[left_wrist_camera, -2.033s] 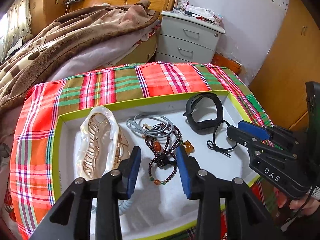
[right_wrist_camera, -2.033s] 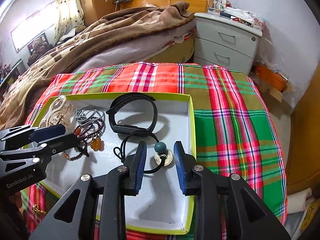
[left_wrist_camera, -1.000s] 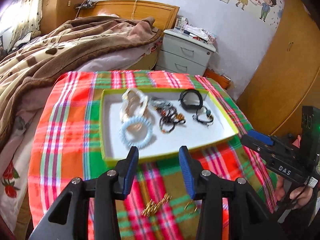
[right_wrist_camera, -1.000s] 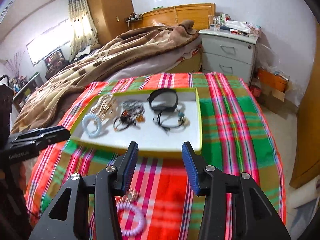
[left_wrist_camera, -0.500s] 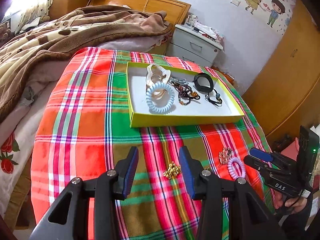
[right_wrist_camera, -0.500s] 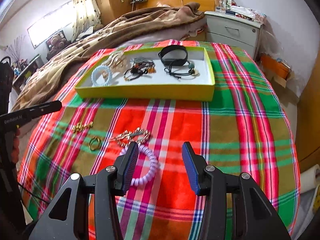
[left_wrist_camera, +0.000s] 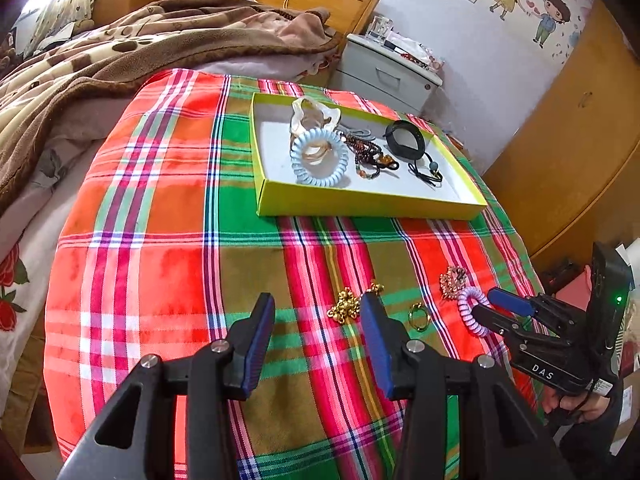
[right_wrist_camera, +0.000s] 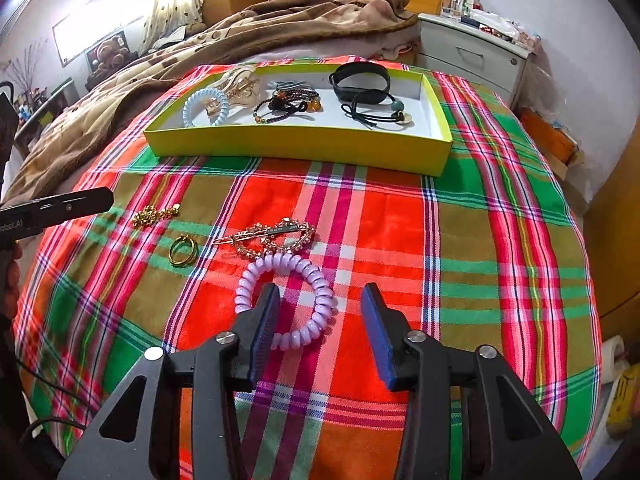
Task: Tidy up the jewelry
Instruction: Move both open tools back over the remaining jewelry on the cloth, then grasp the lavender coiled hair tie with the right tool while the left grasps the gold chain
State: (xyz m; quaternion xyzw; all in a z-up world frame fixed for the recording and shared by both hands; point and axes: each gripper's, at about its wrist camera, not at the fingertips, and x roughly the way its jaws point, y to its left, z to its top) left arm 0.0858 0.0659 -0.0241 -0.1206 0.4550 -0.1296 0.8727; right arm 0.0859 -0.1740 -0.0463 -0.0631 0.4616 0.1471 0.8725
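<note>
The lilac coil hair tie (right_wrist_camera: 286,300) lay on the plaid cloth (right_wrist_camera: 400,216), touching the heart-shaped hair clip (right_wrist_camera: 276,236); a gold ring (right_wrist_camera: 183,251) and a gold chain (right_wrist_camera: 154,213) lay near, all short of the yellow tray (right_wrist_camera: 296,146). The tray held a blue coil tie (right_wrist_camera: 205,107), a bead bracelet (right_wrist_camera: 286,102) and a black band (right_wrist_camera: 360,78). Beyond stood a bed with a brown blanket (left_wrist_camera: 132,56) and a grey nightstand (left_wrist_camera: 390,72). My right gripper (right_wrist_camera: 320,312) pointed steeply down over the lilac tie, jaws apart though just closing, one finger across the coil, nothing clamped. My left gripper (left_wrist_camera: 318,320) hung beside the chain, jaws wide, having just opened further, empty.
</note>
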